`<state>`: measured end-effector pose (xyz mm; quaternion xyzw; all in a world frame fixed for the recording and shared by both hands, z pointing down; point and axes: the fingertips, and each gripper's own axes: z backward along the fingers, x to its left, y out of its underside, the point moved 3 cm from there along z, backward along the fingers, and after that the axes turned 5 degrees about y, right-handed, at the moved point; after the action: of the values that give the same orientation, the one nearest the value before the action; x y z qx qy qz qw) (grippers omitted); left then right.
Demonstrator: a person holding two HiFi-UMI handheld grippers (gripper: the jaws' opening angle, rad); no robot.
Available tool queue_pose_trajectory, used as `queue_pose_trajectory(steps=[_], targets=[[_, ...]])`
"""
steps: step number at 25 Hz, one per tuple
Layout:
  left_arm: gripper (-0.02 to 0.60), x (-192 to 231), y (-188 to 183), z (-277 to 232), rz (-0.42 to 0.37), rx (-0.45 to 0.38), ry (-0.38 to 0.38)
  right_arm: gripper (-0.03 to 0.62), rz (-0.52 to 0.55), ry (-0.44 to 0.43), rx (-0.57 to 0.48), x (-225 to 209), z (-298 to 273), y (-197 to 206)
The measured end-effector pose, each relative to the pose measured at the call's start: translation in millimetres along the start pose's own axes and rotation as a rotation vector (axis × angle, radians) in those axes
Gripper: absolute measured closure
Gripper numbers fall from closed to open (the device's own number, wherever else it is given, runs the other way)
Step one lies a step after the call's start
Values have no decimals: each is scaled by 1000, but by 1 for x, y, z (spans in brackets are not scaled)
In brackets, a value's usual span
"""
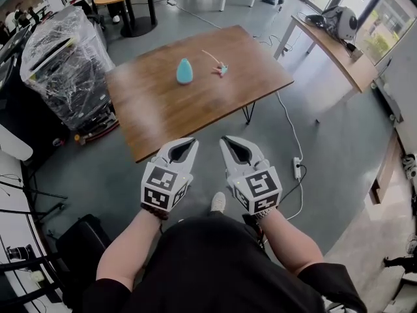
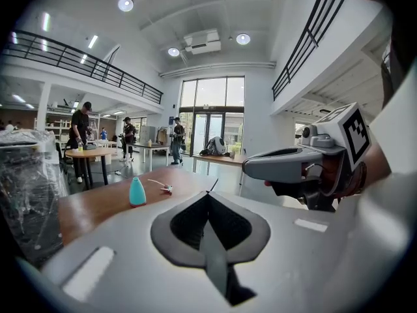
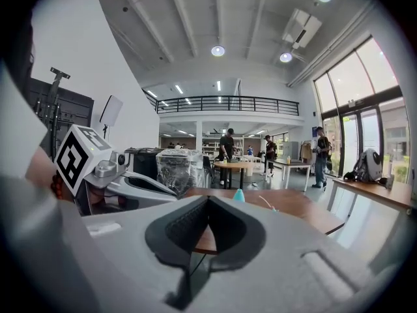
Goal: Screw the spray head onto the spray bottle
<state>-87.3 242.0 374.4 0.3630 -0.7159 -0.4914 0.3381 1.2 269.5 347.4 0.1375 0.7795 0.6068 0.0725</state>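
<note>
The left gripper (image 1: pixel 187 142) and the right gripper (image 1: pixel 228 141) are closed and empty; arriving unopened, they may topple the spray bottle (image 1: pixel 184 71) standing toward the table's (image 1: pixel 163 113) far edge.

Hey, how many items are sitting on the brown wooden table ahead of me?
2. The teal spray bottle stands upright near the middle of the table. The spray head, with its thin tube, lies just right of it in the head view, apart from it. The whole tabletop shows.
</note>
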Motion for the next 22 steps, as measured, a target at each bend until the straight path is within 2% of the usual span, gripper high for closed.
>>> queue_pose_trajectory(steps=[11, 16, 22], targets=[[571, 2, -19, -94, 21, 32, -58, 603, -12, -61, 13, -93, -26, 7], [568, 6, -18, -118, 31, 53, -69, 603, -24, -70, 29, -116, -36, 14], [537, 26, -15, -139, 34, 73, -62, 603, -33, -58, 44, -129, -58, 19]])
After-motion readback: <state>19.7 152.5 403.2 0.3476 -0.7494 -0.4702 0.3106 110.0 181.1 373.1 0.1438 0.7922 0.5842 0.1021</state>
